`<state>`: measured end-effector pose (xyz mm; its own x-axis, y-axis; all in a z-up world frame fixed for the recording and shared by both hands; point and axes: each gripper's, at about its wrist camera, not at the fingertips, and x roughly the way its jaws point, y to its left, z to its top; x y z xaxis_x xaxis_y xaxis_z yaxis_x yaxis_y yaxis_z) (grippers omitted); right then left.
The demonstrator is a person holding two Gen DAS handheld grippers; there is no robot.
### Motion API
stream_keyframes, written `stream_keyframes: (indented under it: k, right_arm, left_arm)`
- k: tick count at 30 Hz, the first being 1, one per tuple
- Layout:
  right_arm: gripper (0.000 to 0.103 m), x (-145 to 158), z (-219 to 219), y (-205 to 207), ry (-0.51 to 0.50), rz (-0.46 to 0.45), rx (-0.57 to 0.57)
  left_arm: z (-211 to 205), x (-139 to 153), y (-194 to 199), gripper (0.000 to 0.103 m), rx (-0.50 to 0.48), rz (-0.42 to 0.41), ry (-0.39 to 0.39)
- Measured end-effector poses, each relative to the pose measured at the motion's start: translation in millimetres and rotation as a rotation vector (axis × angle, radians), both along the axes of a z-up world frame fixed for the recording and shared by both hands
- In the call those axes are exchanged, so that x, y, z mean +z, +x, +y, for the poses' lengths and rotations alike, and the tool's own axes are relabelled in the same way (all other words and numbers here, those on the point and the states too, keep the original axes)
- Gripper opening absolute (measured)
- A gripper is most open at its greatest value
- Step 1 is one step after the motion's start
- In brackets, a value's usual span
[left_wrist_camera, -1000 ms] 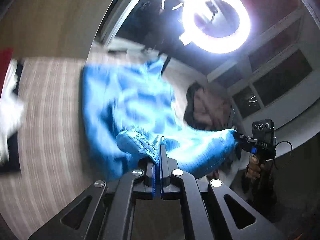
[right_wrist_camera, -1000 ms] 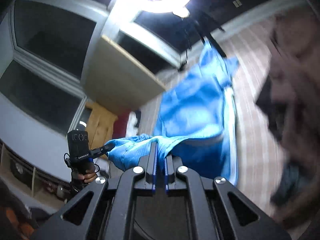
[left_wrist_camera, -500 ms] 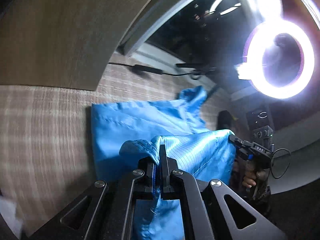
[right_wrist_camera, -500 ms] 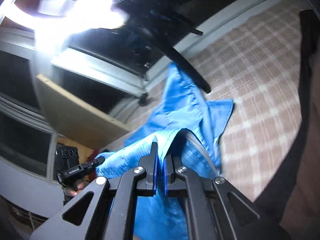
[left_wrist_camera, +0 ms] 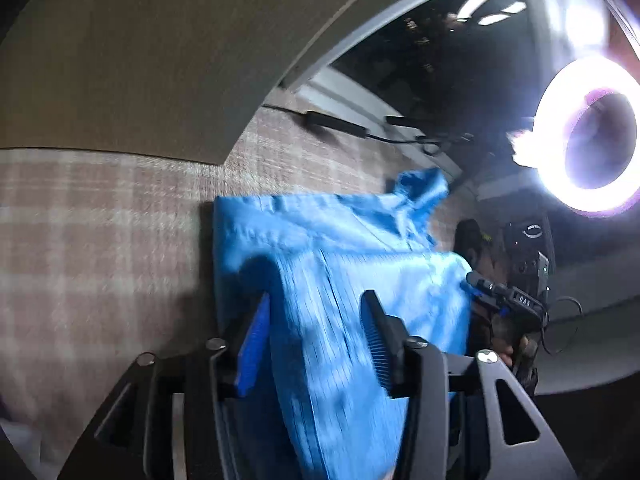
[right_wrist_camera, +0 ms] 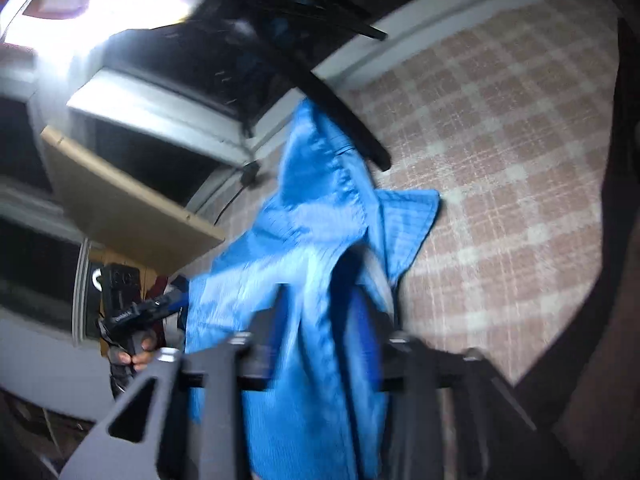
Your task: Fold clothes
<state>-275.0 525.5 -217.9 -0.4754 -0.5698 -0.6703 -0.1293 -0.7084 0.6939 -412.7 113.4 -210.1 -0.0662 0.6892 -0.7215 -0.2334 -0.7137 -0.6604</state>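
Garment point(left_wrist_camera: 360, 248): thin blue cloth, finely striped, slight sheen. Bench point(left_wrist_camera: 100, 240) cover: matt woven plaid cloth. Left gripper point(left_wrist_camera: 316, 320): matt black frame, ribbed blue pads point(left_wrist_camera: 252, 344).

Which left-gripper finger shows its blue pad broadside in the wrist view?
The image-left finger: its blue pad shows as a broad face. The image-right finger looks mostly black, only a thin ribbed blue edge. The blue garment hangs between them.

checked cloth surface point(right_wrist_camera: 500, 152) | ring light point(left_wrist_camera: 592, 160) | dark windows point(right_wrist_camera: 24, 264)
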Motion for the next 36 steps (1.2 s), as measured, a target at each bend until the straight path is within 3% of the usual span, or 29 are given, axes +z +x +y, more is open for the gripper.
stream_keyframes:
  k: [4,5,6,8,9,14,18,23,29,34,36]
  right_arm:
    - [0.048,3.1,-16.7,14.8,0.079,0.013,0.097]
    - [0.048,2.2,-22.7,16.4,0.102,0.020,0.120]
    - [0.047,1.3,-28.3,16.9,0.127,0.025,0.142]
    - [0.022,1.0,-38.0,18.6,0.157,0.036,0.174]
    - [0.003,1.6,-39.3,19.5,0.140,0.043,0.183]
    - [0.004,32.5,-33.8,32.7,0.066,0.189,0.178]
    - [0.004,38.3,-24.9,12.6,-0.006,0.243,0.123]
    - [0.004,6.1,-23.4,-36.8,0.047,0.180,0.060]
    - [0.004,-13.1,-14.6,-64.6,0.034,0.192,0.010]
    - [0.004,-19.1,-28.5,-74.9,0.161,0.167,0.044]
    - [0.004,-20.5,-34.2,-77.8,0.207,0.153,0.061]
  left_arm:
    - [1.1,1.3,22.7,0.050,-0.052,0.011,-0.031]
    - [4.0,-3.3,23.5,0.047,-0.053,0.010,-0.032]
    - [6.3,-7.7,24.0,0.034,-0.052,0.006,-0.029]
    - [8.3,-14.6,23.3,0.003,-0.039,-0.016,0.001]
    - [9.2,-15.5,24.4,0.001,-0.037,-0.016,0.016]
    - [0.7,34.9,38.1,0.000,-0.042,0.103,0.092]
    - [-3.3,59.9,14.5,0.001,-0.024,0.183,0.117]
    - [17.7,18.6,-27.5,0.001,0.011,0.154,0.010]
    - [23.7,-17.3,-53.4,0.001,0.059,0.142,-0.024]
    - [34.0,-30.2,-52.3,0.001,0.059,0.183,-0.109]
    - [34.0,-29.5,-49.6,0.006,0.066,0.195,-0.134]
